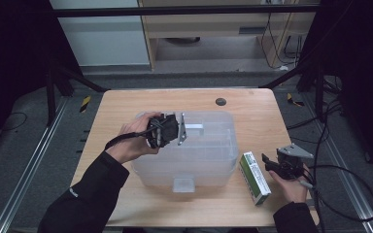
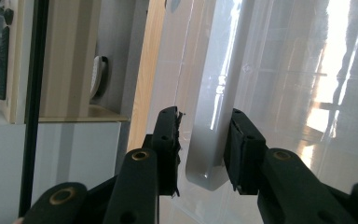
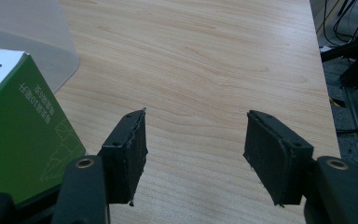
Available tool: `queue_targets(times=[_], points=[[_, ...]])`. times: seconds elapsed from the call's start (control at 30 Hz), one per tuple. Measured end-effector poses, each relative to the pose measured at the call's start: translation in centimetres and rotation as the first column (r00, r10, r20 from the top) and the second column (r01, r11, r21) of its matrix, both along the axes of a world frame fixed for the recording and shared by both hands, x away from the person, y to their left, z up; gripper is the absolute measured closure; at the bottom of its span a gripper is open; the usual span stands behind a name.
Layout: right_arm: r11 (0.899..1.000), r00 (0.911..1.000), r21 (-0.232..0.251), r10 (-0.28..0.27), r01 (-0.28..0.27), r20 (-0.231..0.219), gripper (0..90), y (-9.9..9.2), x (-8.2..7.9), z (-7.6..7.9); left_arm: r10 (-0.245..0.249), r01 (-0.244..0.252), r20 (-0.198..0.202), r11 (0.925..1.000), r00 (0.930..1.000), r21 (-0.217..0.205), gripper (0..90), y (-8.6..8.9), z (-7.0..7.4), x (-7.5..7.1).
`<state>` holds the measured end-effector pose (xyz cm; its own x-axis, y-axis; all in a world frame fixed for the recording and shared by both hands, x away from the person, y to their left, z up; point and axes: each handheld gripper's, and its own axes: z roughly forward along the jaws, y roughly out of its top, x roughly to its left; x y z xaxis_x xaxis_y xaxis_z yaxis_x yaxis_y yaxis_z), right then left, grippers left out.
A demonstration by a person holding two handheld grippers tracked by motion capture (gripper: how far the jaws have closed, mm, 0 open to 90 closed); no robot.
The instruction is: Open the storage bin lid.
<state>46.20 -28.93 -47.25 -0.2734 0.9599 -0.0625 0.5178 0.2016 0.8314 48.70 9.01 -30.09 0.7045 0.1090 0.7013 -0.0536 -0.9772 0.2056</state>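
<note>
A clear plastic storage bin (image 1: 209,160) with its lid on stands in the middle of the wooden table (image 1: 252,111). My left gripper (image 1: 184,131) lies over the lid's left part, at a grey latch tab (image 1: 194,129). In the left gripper view, that latch tab (image 2: 207,158) sits between the jaws of the left gripper (image 2: 204,113); one pad touches it, while the other stands a sliver off. My right gripper (image 1: 268,162) rests low at the table's right, open and empty (image 3: 198,126), just right of a green and white carton (image 1: 255,177) (image 3: 18,130).
A second grey latch (image 1: 183,184) sits on the bin's near side. A dark round cap (image 1: 220,101) marks the table's far edge. Cables trail off the right edge behind my right hand. The bin's corner (image 3: 23,28) shows beyond the carton.
</note>
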Motion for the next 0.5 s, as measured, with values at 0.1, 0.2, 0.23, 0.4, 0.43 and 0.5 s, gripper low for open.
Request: queue_targets(times=[0.1,0.2,0.23,0.4,0.43,0.5], points=[[1.0,1.0,-0.002,0.003,-0.003,0.0,39.1,0.0,0.0,0.01,-0.005,0.005,0.004,0.9998,1.0,0.017,69.3,-0.15,0.0,0.04],[1.0,1.0,0.0,0.003,-0.003,0.0,39.2,-0.01,0.0,0.02,-0.003,0.003,0.002,0.9998,1.0,0.021,70.3,-0.21,-0.01,0.04],[1.0,1.0,-0.002,0.004,-0.004,-0.001,39.4,-0.01,0.01,0.02,-0.003,0.003,0.001,0.9996,1.0,0.028,71.4,-0.27,0.01,0.02],[1.0,1.0,-0.001,0.005,-0.005,-0.002,39.7,0.01,0.01,0.05,-0.008,0.007,0.011,0.999,0.9999,0.044,72.6,-0.43,-0.05,-0.11],[1.0,1.0,-0.001,0.005,-0.005,-0.001,39.8,0.02,0.01,0.06,-0.063,0.062,0.015,0.9959,0.9979,0.065,72.6,-0.56,0.1,0.24],[1.0,1.0,0.005,0.006,-0.006,-0.003,40.2,0.05,-0.02,0.14,-0.057,0.056,0.016,0.9966,0.9983,0.061,72.9,-0.54,0.03,0.15]])
